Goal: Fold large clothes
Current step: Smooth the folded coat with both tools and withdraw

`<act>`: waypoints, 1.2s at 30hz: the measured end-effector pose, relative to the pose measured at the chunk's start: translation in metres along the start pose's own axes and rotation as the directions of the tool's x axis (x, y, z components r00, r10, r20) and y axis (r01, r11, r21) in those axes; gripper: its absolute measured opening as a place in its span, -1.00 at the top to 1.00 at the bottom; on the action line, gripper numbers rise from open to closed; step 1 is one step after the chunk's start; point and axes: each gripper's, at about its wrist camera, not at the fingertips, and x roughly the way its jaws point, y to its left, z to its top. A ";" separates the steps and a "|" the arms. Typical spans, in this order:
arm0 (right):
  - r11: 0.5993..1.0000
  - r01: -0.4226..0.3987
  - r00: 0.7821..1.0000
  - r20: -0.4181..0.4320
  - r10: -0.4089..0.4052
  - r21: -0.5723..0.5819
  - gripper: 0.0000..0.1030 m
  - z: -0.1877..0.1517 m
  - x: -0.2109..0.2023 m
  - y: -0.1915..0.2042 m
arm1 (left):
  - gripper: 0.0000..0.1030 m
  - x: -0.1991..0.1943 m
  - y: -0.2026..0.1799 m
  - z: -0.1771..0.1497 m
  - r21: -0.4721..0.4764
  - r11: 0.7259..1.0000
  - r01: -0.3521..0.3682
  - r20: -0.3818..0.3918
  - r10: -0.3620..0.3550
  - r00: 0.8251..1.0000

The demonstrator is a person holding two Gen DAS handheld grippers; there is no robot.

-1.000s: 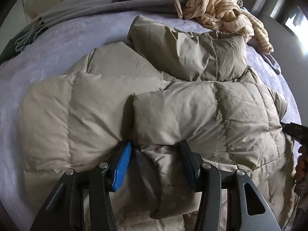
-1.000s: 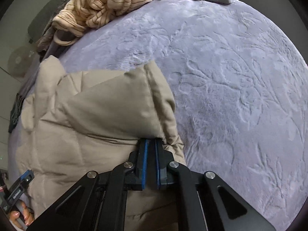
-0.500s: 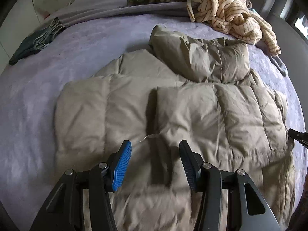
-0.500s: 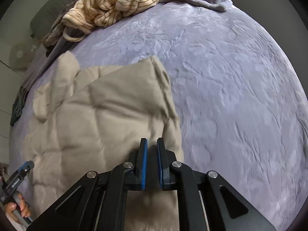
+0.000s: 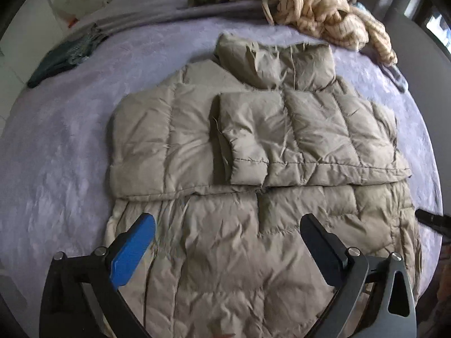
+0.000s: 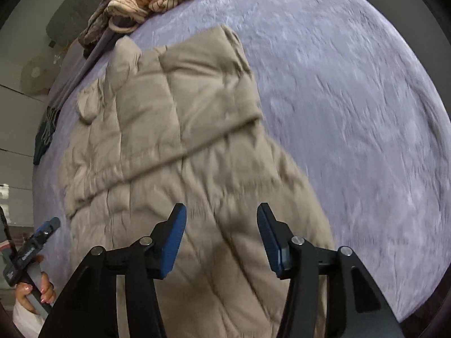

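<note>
A khaki quilted down jacket lies flat on a lilac bedspread, its upper part folded down over the body with the hem edge running across. My left gripper hovers above the jacket's near part; its jaws are opening wide and nothing is between them. In the right wrist view the same jacket fills the left half. My right gripper hangs over its near right edge, jaws opening, clear of the cloth. A hand holds the left gripper at the lower left.
A cream striped knit and brownish clothes are heaped at the bed's far side. A dark green fringed scarf lies at the far left. The right gripper's tip shows at the right edge. Bare bedspread stretches right of the jacket.
Both grippers let go of the jacket fold and drew back and up. The left jaws spread wider and the right jaws went from shut to parted. The folded part now lies flat.
</note>
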 end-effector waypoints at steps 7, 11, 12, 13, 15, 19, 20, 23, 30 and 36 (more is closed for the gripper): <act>1.000 -0.027 0.999 -0.038 0.027 0.005 -0.27 -0.024 -0.019 -0.014 | -0.99 -0.023 -0.007 -0.031 -0.038 0.999 -0.026 -0.058 0.024 0.998; 0.998 -0.061 0.997 -0.051 0.060 -0.017 -0.55 -0.037 -0.031 -0.016 | -0.99 -0.036 -0.017 -0.053 -0.044 0.998 -0.045 -0.084 0.041 0.996; 0.997 -0.075 0.996 -0.051 0.074 -0.022 -0.63 -0.042 -0.034 -0.017 | -0.99 -0.038 -0.019 -0.058 -0.047 0.998 -0.048 -0.090 0.044 0.995; 0.996 -0.089 0.995 -0.053 0.088 -0.025 -0.63 -0.046 -0.036 -0.018 | -0.99 -0.041 -0.021 -0.067 -0.054 0.997 -0.055 -0.097 0.050 0.994; 0.993 -0.119 0.990 -0.077 0.117 -0.026 -0.63 -0.056 -0.035 -0.019 | -0.99 -0.044 -0.023 -0.078 -0.063 0.996 -0.065 -0.104 0.059 0.993; 0.987 -0.159 0.979 -0.133 0.156 -0.012 -0.88 -0.072 -0.027 -0.018 | -0.99 -0.049 -0.025 -0.102 -0.078 0.993 -0.085 -0.133 0.074 0.988; 0.986 -0.166 0.976 -0.142 0.164 -0.007 -1.00 -0.077 -0.026 -0.018 | -0.99 -0.051 -0.025 -0.108 -0.081 0.993 -0.086 -0.142 0.074 0.987; 0.982 -0.186 0.973 -0.142 0.183 -0.010 -0.99 -0.090 -0.027 -0.013 | -0.99 -0.054 -0.024 -0.120 -0.078 0.992 -0.094 -0.153 0.082 0.985; 0.986 -0.168 0.974 -0.150 0.167 0.003 -0.99 -0.118 -0.021 -0.007 | -0.99 -0.056 -0.008 -0.146 -0.070 0.992 -0.102 -0.165 0.089 0.982; 0.979 -0.174 0.975 -0.124 0.186 0.102 -0.99 -0.154 -0.024 -0.017 | -0.99 -0.050 0.019 -0.185 -0.089 0.995 -0.048 -0.198 0.029 0.980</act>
